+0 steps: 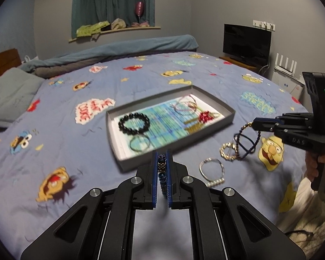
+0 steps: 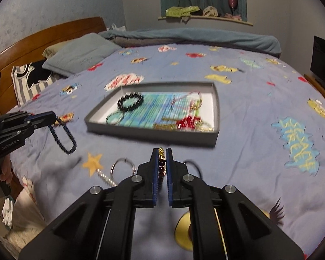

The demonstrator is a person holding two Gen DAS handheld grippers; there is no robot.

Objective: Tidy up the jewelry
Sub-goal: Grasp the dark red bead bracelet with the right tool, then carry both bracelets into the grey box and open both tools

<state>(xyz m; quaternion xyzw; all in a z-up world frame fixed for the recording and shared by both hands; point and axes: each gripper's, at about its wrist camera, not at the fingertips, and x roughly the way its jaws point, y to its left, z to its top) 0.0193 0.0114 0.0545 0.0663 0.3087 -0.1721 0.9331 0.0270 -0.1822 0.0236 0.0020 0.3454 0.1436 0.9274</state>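
Observation:
A grey shallow tray lies on the bed with a black bead bracelet, a thin ring bangle, red and gold pieces inside. My left gripper is shut on a dark blue bead bracelet, held above the bedspread near the tray's front edge. My right gripper is shut on a dark bead and gold bracelet that hangs from it. A silver bangle lies on the bedspread.
The bed has a blue cartoon-print cover. A grey pillow and wooden headboard are at one end, a rolled blanket along the far side. A TV stands beyond the bed.

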